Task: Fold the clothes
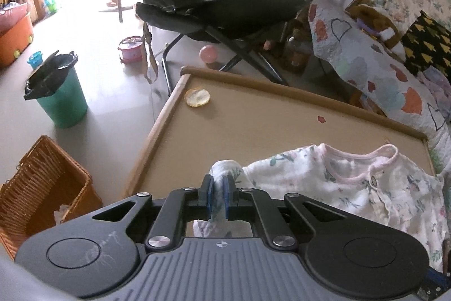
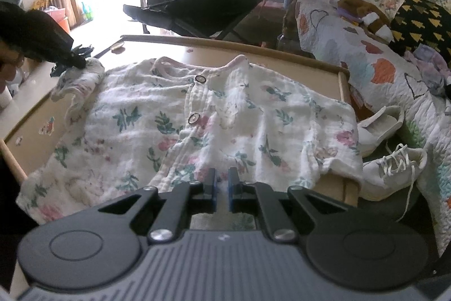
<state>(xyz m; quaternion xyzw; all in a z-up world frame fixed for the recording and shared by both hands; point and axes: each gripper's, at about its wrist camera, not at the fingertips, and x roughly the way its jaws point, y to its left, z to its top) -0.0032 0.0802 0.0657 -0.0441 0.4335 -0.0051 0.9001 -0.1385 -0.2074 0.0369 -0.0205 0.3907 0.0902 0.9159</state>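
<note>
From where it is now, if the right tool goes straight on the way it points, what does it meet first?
Most likely the floral shirt: the right tool points down at its lower front, and cloth fills the view just past its tips. Whether it touches already is unclear.

You see a white baby shirt printed with green leaves and pink flowers, pink-trimmed at its neckline, on your tan worktop; at ten o'clock, a green bin.
</note>
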